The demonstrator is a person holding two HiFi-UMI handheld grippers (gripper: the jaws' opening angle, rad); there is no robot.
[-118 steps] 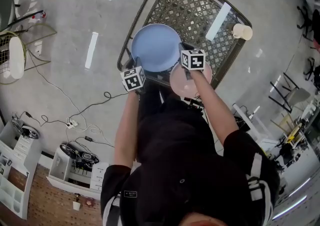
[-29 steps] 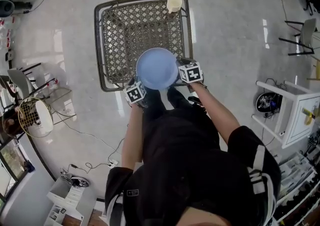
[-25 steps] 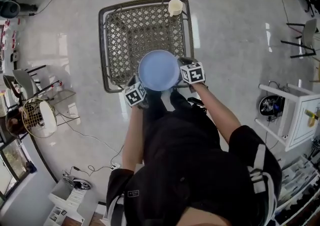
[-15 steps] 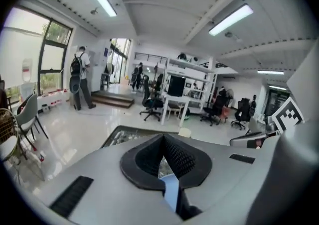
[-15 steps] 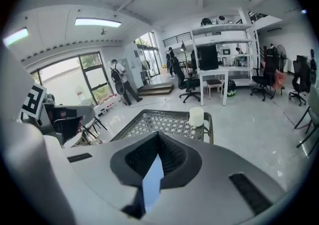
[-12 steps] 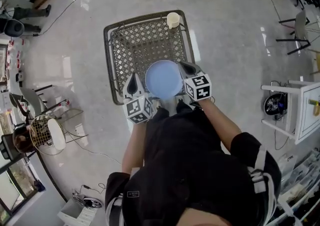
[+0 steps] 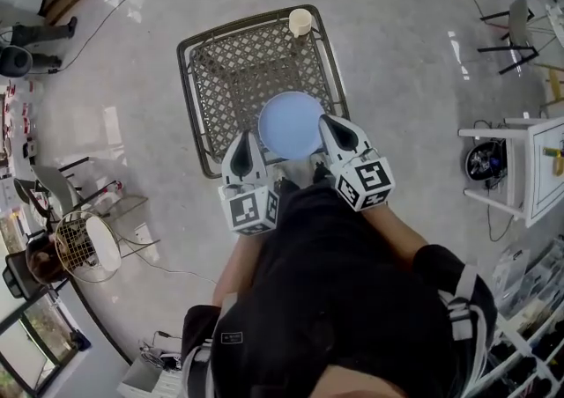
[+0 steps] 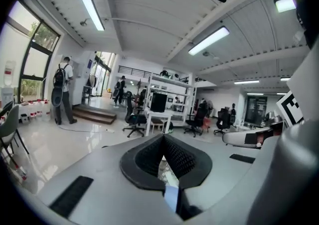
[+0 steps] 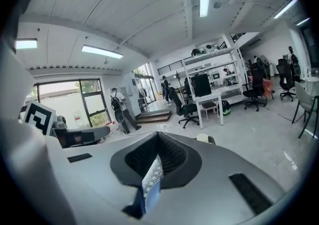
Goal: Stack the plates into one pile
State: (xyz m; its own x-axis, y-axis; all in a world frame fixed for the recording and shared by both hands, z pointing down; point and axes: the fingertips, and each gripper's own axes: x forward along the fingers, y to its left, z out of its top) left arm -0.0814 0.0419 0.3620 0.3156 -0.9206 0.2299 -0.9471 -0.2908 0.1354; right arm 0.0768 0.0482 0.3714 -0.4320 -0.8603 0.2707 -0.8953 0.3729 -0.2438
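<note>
- One blue plate (image 7: 292, 124) lies flat on the near right part of the lattice desk (image 7: 231, 79). Anything beneath it is hidden, so I judge the pile is likely already made.
- Flanking its near edge, the left tongs (image 7: 245, 139) and the right tongs (image 7: 331, 123) are held clear of it. Each has its jaws pressed together on nothing, probably because the plate needs no more holding.
- At the desk's far right corner stands a pale cup (image 7: 300, 22), well apart from the plate.

lattice desk (image 7: 231, 79): dark-framed | cream cup (image 7: 300, 21): desk's far right corner | white cabinet (image 7: 520, 167): well right of desk | wire chair (image 7: 84, 246): left of desk
</note>
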